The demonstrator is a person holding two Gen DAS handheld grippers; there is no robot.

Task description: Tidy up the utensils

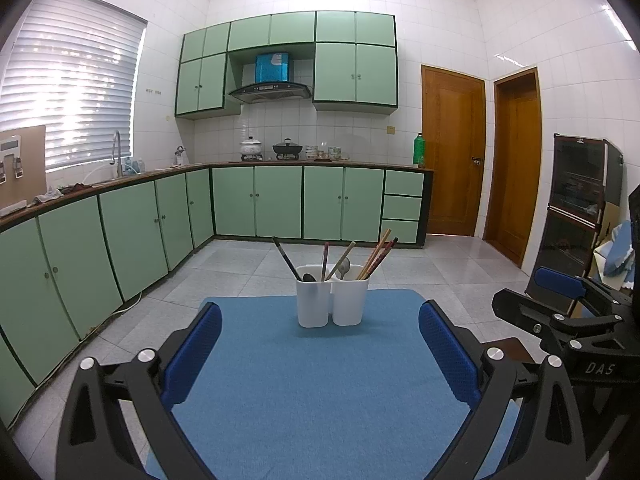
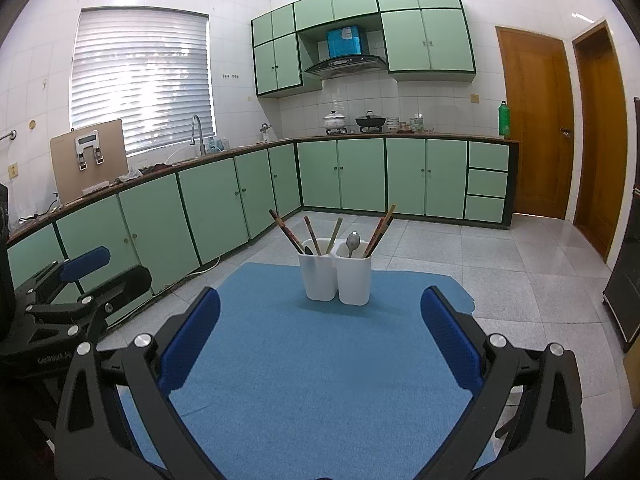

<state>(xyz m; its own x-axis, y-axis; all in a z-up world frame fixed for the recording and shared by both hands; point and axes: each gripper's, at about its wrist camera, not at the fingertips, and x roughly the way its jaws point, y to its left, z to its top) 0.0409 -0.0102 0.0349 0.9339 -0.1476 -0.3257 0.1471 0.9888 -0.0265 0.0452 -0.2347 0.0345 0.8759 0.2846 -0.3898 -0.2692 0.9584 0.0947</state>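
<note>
Two white utensil holders stand side by side on a blue mat (image 1: 320,380) (image 2: 320,360). The left holder (image 1: 313,300) (image 2: 319,278) has a dark spoon, chopsticks and a black-handled utensil. The right holder (image 1: 350,298) (image 2: 354,280) has a metal spoon (image 2: 353,242) and several chopsticks (image 1: 378,254). My left gripper (image 1: 320,344) is open and empty, short of the holders. My right gripper (image 2: 320,336) is open and empty, also short of them. Each gripper shows at the edge of the other's view: the right gripper (image 1: 560,304), the left gripper (image 2: 80,276).
Green kitchen cabinets (image 1: 256,200) run along the left and back walls, with a counter holding a sink tap, pots and a green bottle (image 1: 419,150). Two wooden doors (image 1: 452,152) are at the right. A dark cabinet (image 1: 580,208) stands at the far right. Tiled floor surrounds the mat's table.
</note>
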